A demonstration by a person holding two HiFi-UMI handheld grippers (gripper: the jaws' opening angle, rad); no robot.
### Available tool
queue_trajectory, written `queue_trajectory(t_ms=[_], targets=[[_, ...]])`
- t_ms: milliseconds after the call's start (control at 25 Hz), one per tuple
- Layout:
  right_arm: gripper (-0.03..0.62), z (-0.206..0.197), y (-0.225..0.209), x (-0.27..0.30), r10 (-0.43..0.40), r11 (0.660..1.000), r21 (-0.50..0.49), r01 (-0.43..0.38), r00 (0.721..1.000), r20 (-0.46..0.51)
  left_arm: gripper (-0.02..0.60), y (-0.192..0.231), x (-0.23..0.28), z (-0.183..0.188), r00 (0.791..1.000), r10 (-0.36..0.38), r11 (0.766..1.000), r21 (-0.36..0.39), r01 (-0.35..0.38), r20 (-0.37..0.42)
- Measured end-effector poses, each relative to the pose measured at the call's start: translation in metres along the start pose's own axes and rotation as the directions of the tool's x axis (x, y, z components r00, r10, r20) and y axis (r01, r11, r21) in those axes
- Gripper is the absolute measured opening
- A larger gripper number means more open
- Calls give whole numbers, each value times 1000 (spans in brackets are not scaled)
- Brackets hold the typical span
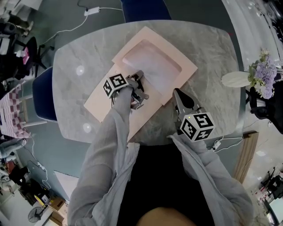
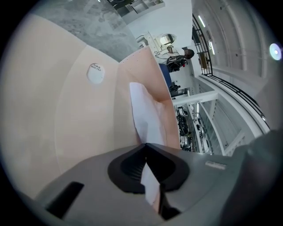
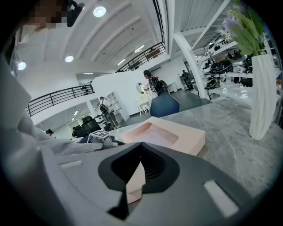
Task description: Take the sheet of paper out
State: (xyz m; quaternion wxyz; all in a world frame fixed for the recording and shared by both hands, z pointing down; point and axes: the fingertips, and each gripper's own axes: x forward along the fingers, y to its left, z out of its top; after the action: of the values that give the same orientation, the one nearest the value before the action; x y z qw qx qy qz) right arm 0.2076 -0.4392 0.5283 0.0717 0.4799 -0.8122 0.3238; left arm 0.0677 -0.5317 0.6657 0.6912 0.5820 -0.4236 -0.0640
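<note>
A pink envelope with a pale window lies on the grey marble table, its upper layer lifted. My left gripper rests on the envelope's lower part. In the left gripper view a white sheet of paper sticks out from between the pink layers and runs into the left gripper, which is shut on it. My right gripper is at the envelope's right edge. In the right gripper view the right gripper is shut on a pink edge of the envelope.
A white vase with purple flowers stands at the table's right edge, close to the right gripper. Blue chairs stand at the left and far side. A cable and plug lie on the floor beyond the table.
</note>
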Motion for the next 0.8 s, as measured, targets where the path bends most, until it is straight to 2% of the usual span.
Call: queue_trajectory(t_ms=[240,440,800], targets=[[9,-3,2,-1,3,1000,-11,-3,1000,-8,8,-3,-5,-1,1000,-8,996,91,7,17],[9,0,3,-5,1,1000,-20,-1,1000,-1,8,-7,-13,-1,998,-51,996,82,47,42],[9,1,12,-10,-7,1000,-27,7,1000,15,6,-26,-32,-6,992,-113,985,140,105,54]])
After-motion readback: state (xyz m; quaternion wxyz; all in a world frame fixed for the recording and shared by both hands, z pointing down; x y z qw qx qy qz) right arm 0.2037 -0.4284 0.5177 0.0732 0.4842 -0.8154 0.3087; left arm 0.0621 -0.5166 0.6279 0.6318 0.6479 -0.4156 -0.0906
